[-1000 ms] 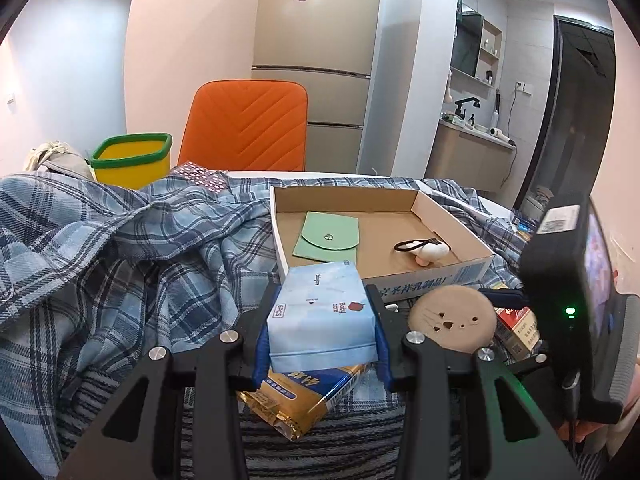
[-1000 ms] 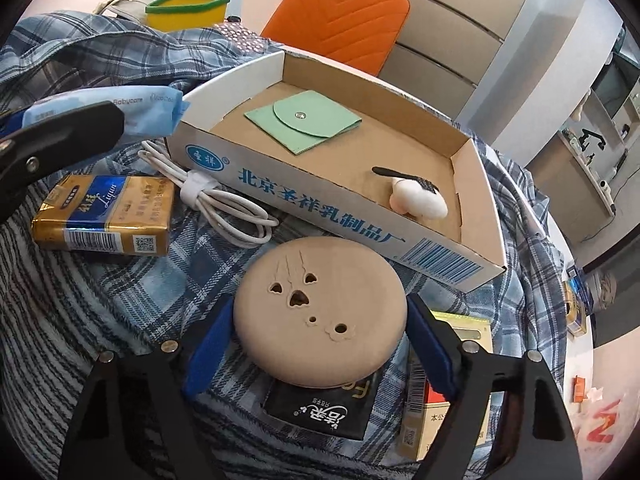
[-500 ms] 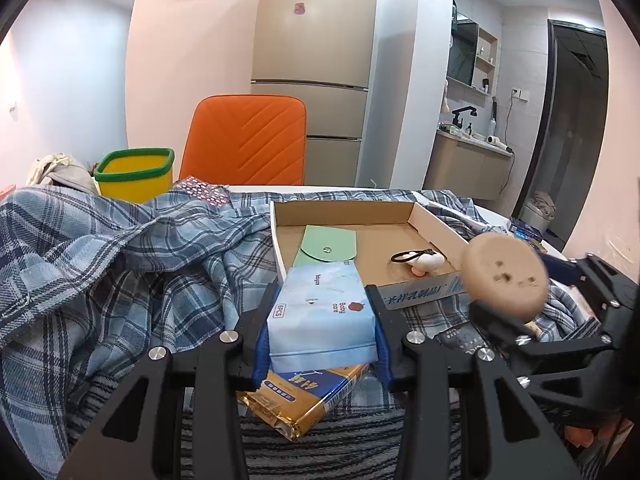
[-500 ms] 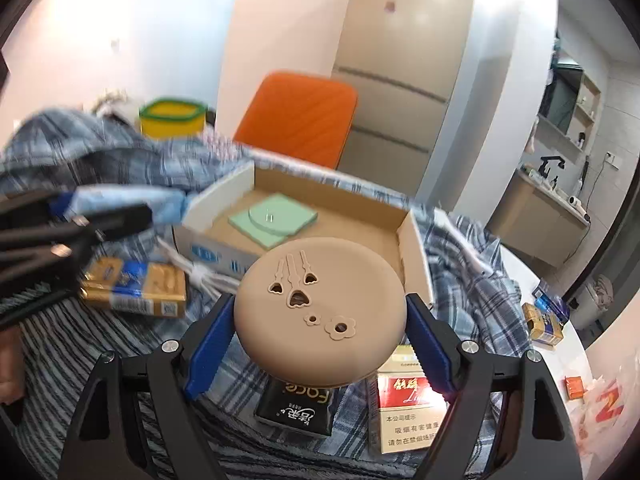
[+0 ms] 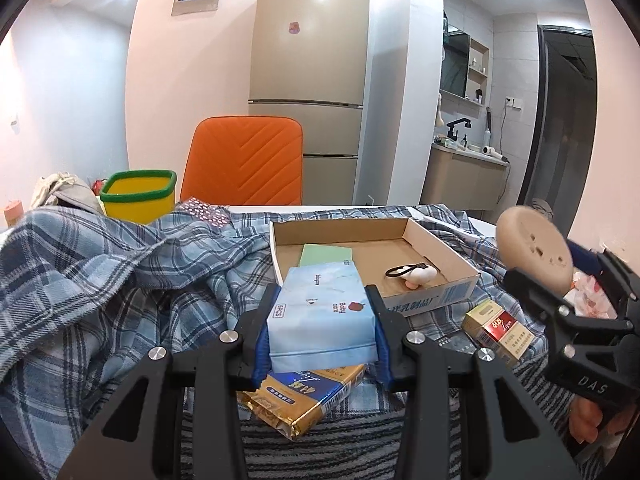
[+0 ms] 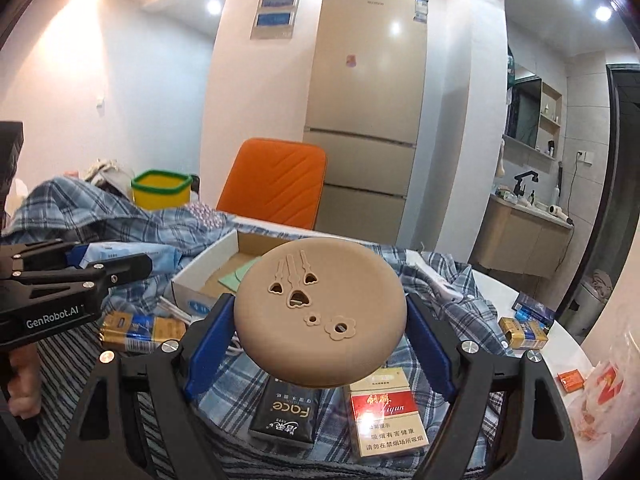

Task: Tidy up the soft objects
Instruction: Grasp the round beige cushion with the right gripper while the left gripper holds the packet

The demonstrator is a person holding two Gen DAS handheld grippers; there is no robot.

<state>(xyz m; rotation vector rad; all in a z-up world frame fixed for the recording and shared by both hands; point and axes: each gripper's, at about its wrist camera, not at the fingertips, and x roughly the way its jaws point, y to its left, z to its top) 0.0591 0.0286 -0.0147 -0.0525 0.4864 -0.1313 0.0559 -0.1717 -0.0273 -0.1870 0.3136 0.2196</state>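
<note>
My left gripper point(image 5: 322, 322) is shut on a light blue tissue pack point(image 5: 320, 316) and holds it above the plaid cloth, just in front of the open cardboard box point(image 5: 440, 302). My right gripper point(image 6: 320, 322) is shut on a round beige cushion-like disc point(image 6: 320, 312) with cut-out holes, lifted in the air; it shows at the right in the left wrist view point(image 5: 534, 250). The box holds a green pouch point(image 5: 326, 254) and a small white toy with a black loop point(image 5: 416, 274).
A gold-blue packet point(image 5: 304, 398) lies under the left gripper. A red cigarette pack point(image 6: 386, 420) and a black Face pack point(image 6: 286, 416) lie under the right gripper. A white cable point(image 6: 172, 310) lies beside the box. An orange chair point(image 5: 244, 166) and yellow bin point(image 5: 138, 196) stand behind.
My right gripper has lifted the beige disc off the cloth and levelled out, rising higher. My left gripper has risen slightly with the tissue pack still held.
</note>
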